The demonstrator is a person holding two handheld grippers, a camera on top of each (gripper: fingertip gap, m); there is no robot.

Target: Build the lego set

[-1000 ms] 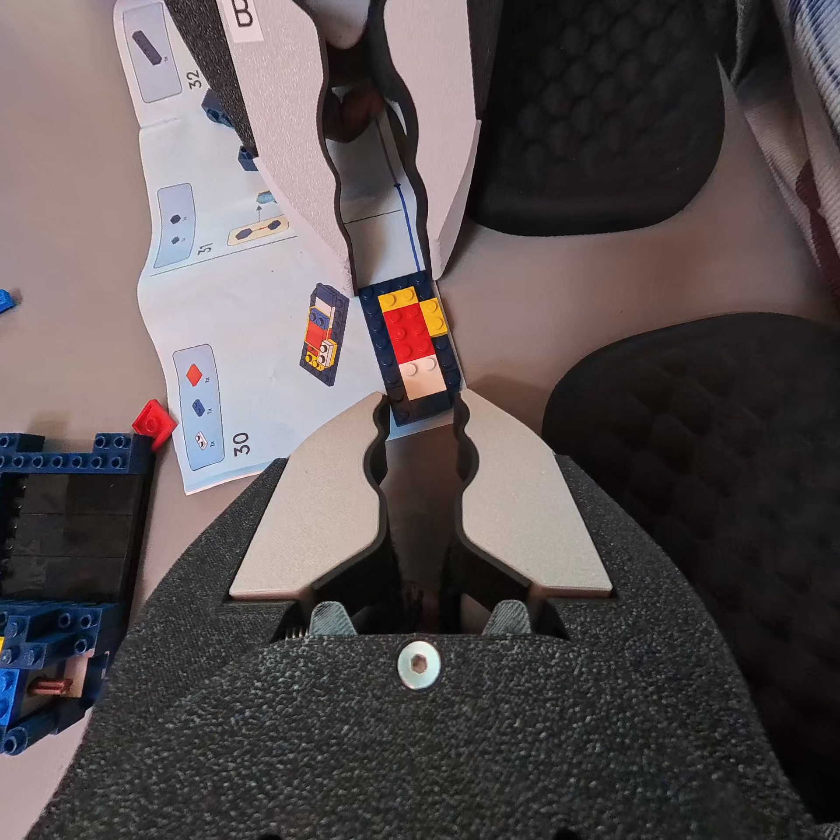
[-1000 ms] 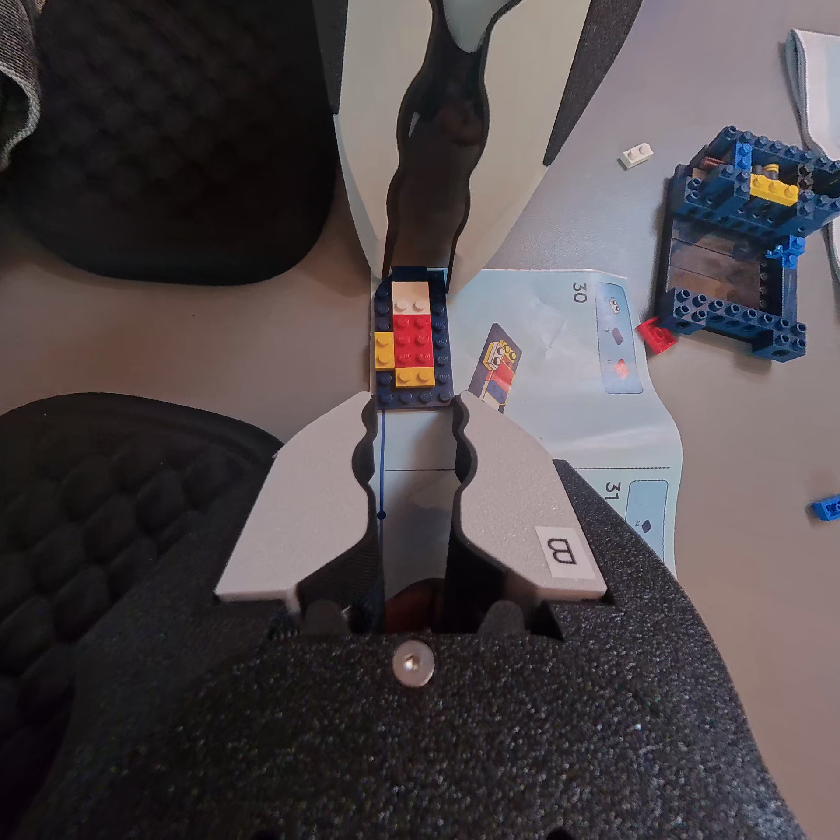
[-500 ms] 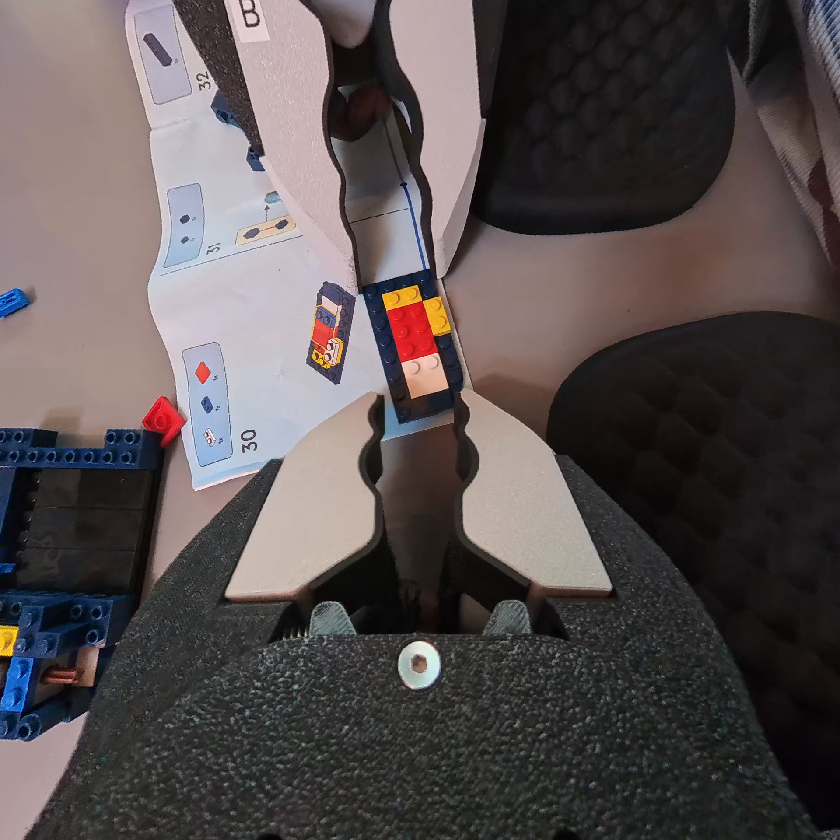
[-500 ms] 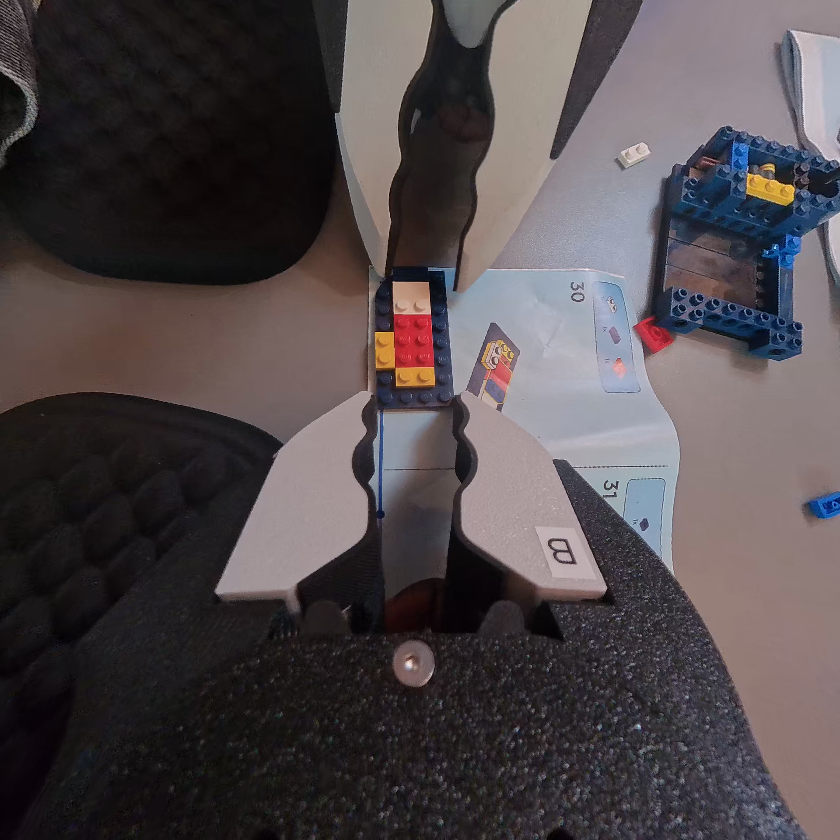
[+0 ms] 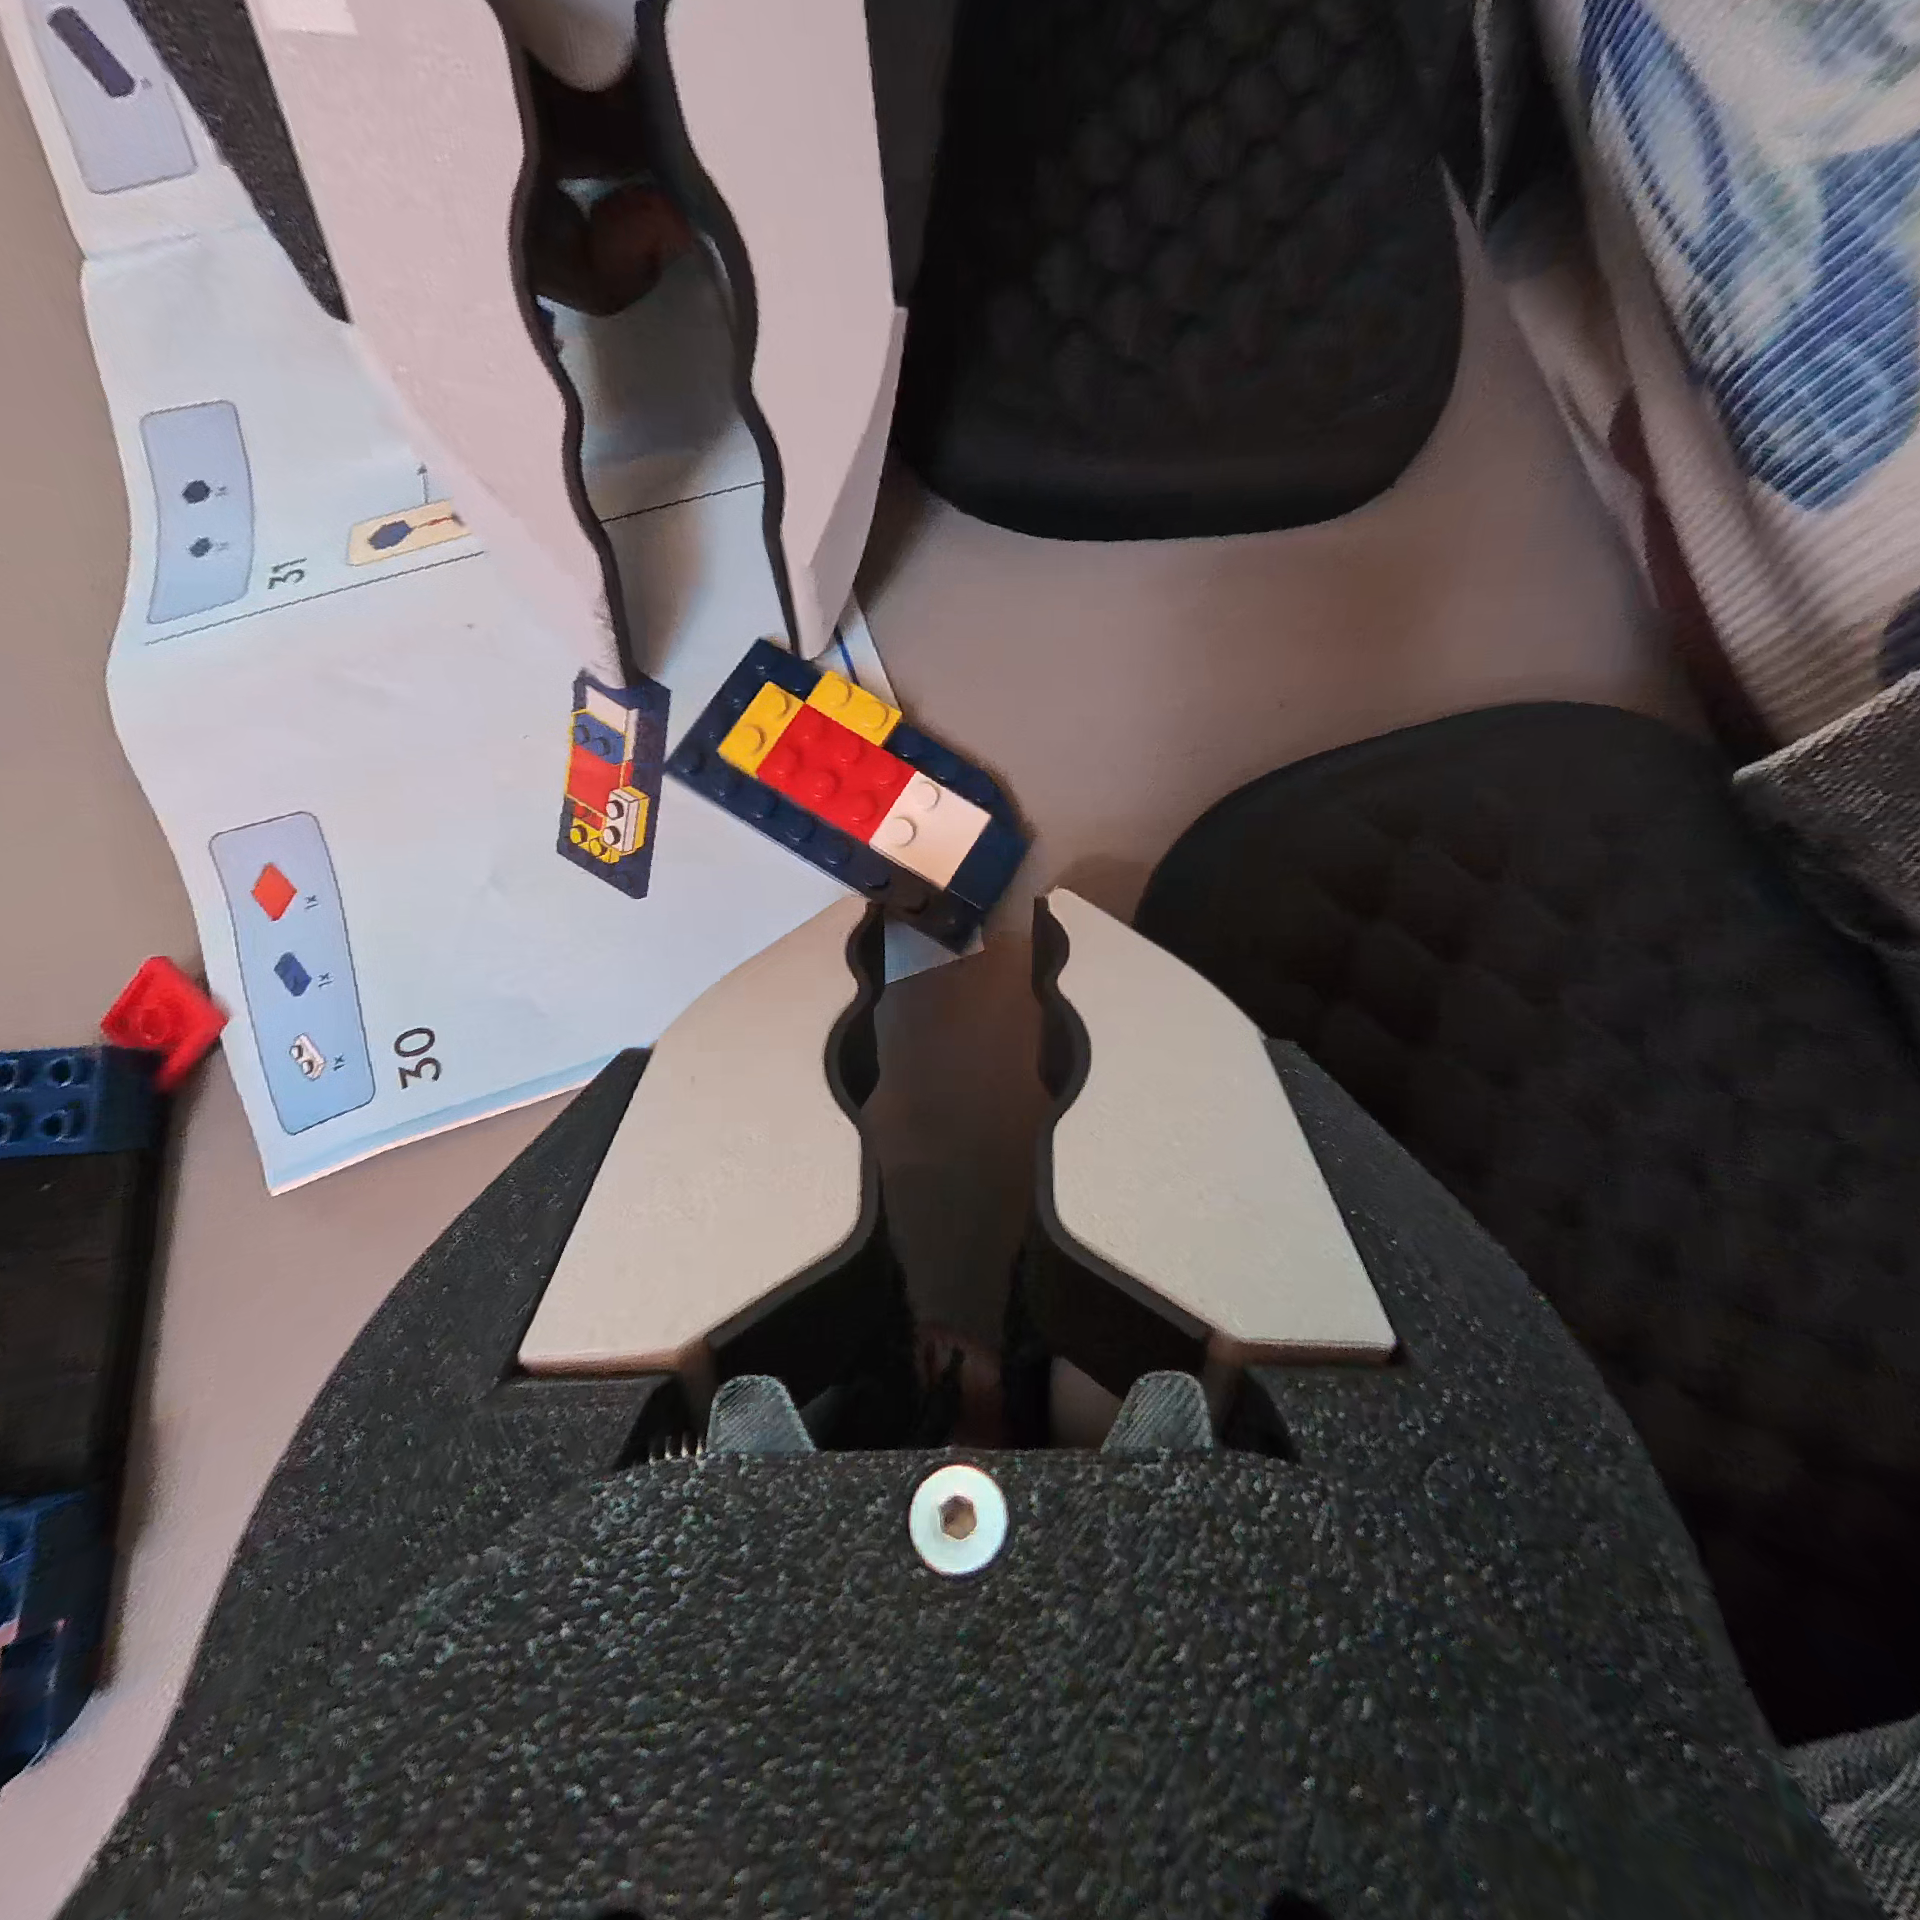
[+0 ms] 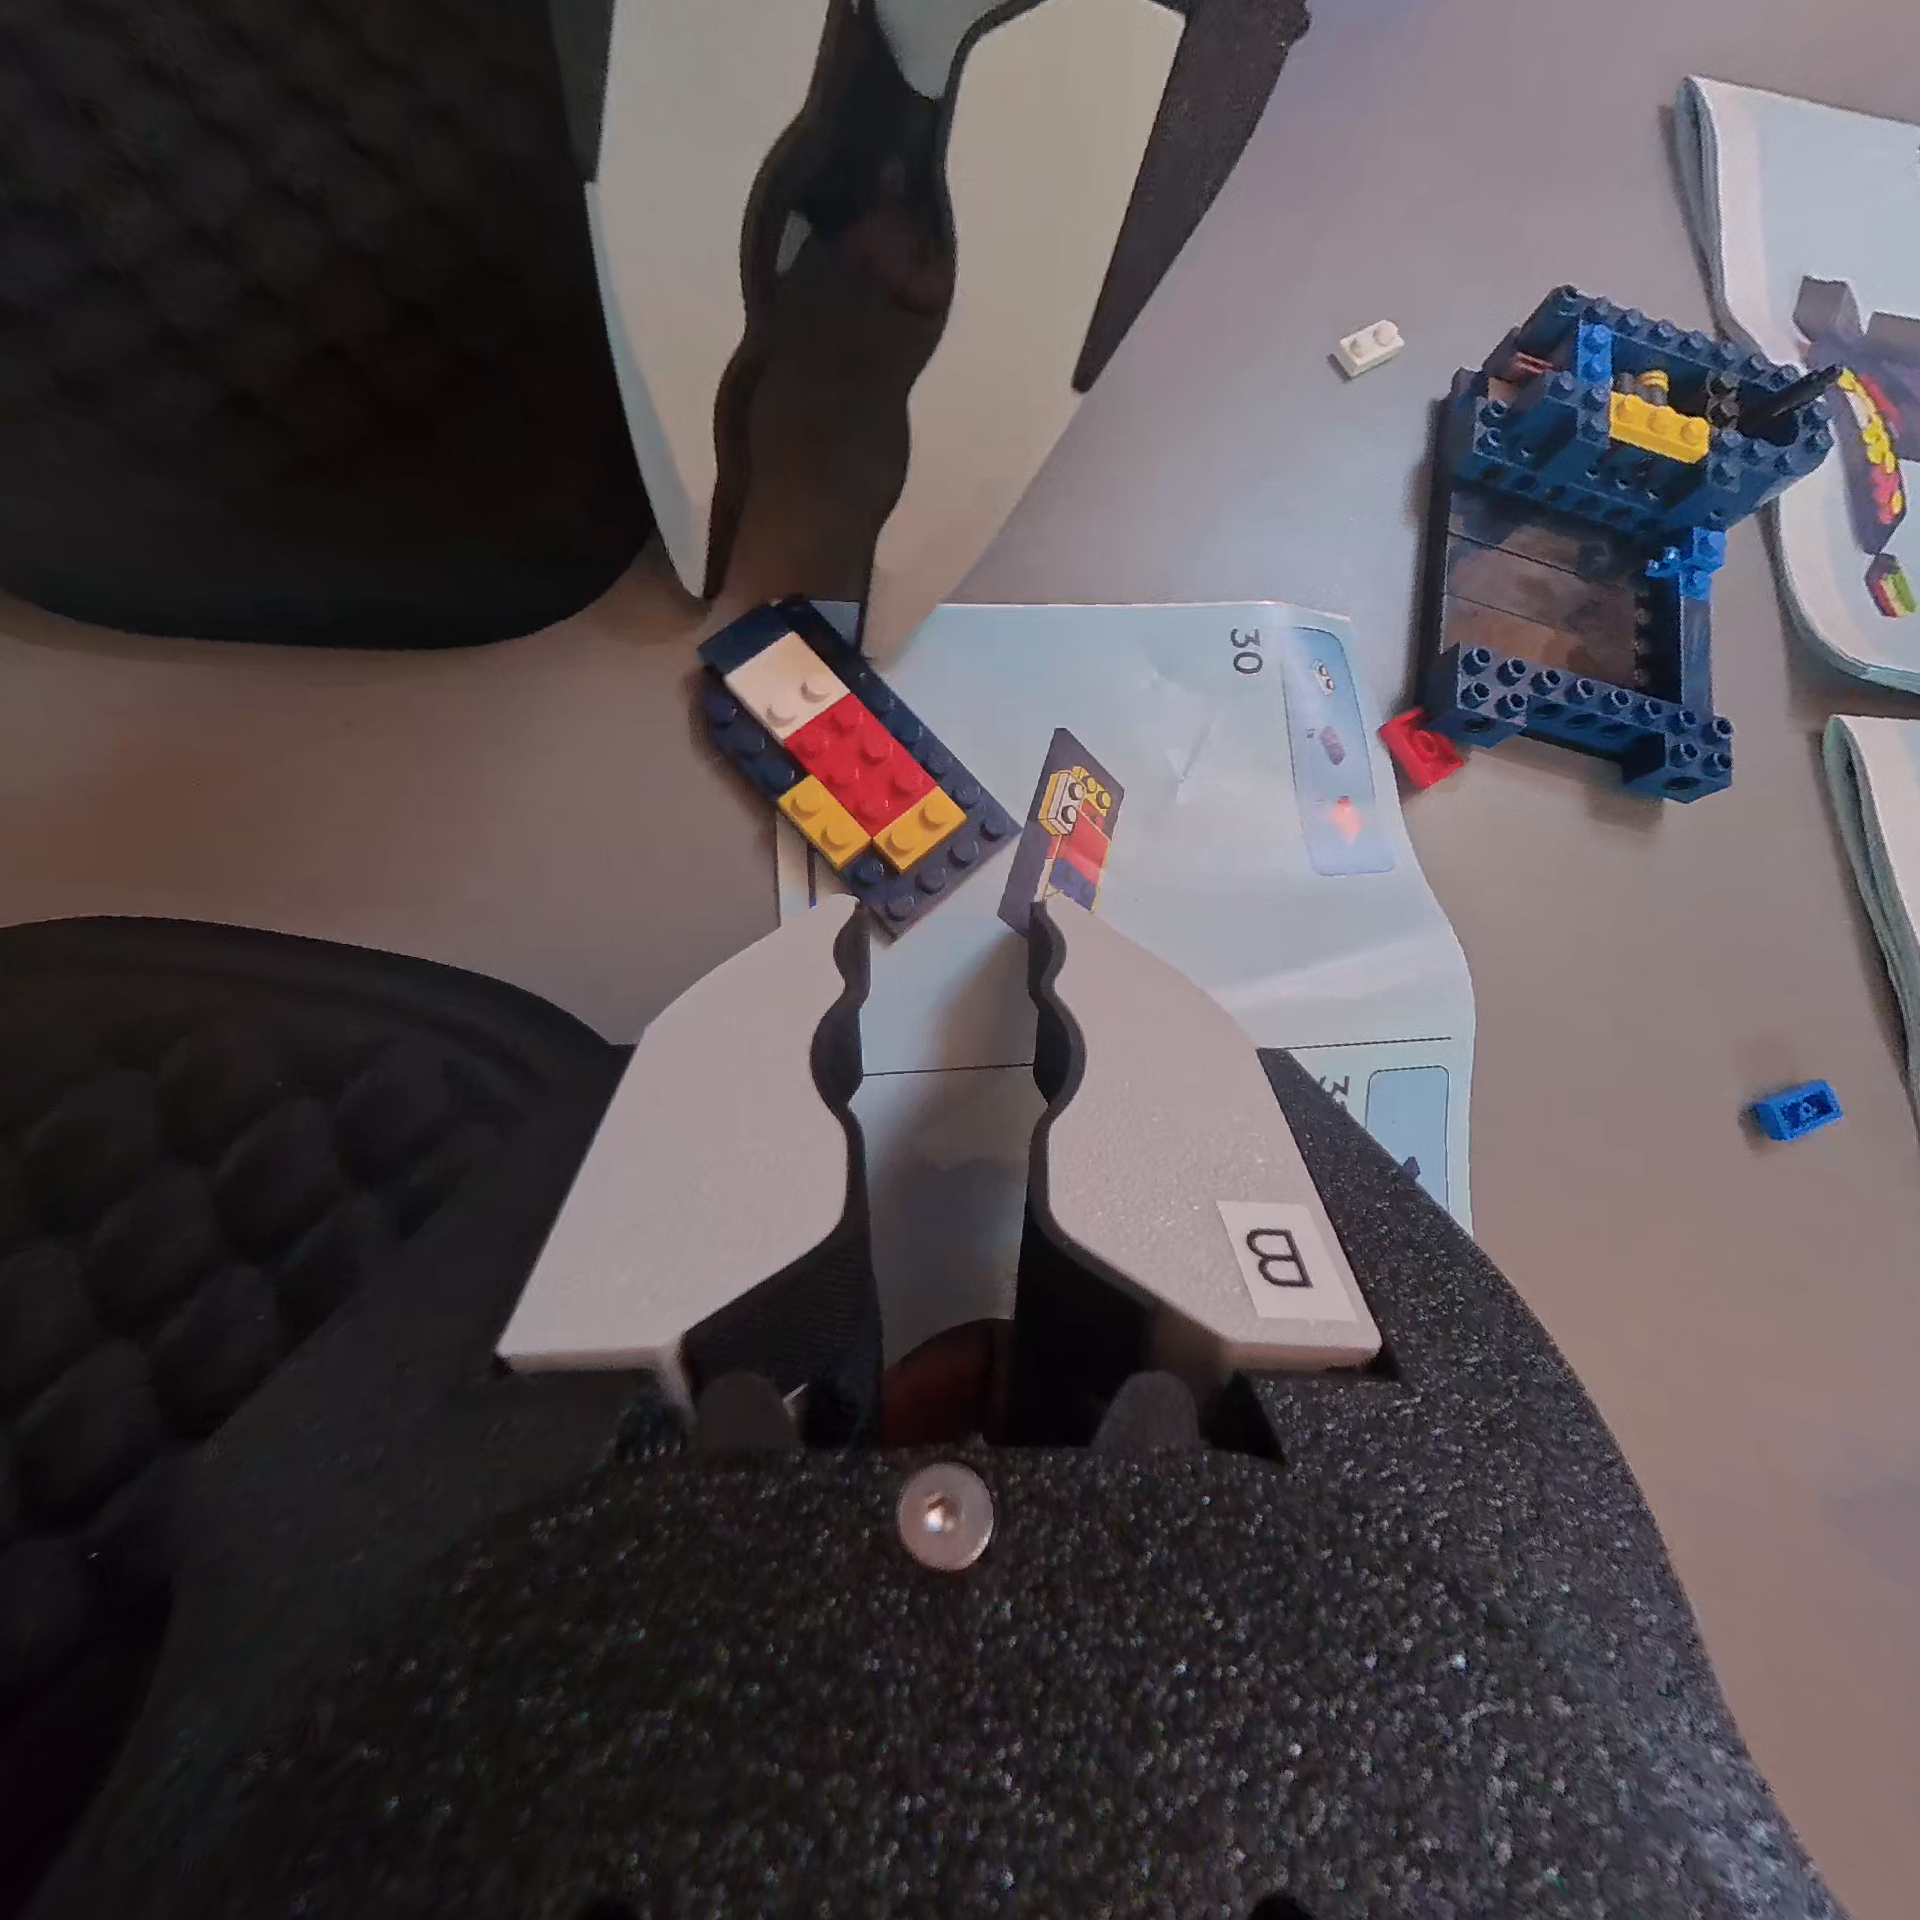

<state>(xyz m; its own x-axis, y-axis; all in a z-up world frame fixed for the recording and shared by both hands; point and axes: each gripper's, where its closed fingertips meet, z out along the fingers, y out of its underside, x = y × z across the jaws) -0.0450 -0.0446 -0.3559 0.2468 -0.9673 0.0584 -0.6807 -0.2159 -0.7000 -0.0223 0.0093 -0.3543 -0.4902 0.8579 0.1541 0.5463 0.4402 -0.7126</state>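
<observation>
The left gripper [image 5: 956, 914] stands part open with nothing held, its left fingertip [image 5: 854, 920] at the near corner of the brick plate [image 5: 847, 774]; the right gripper [image 6: 945, 920], likewise part open and bare, faces it from the far end. The plate lies half on the instruction sheet [image 5: 416, 748], its long axis now slanted across both grippers, where half a second ago it ran straight between them

Numbered instruction sheet [image 5: 416, 790], lettered white sticker [image 6: 1288, 1259]
</observation>
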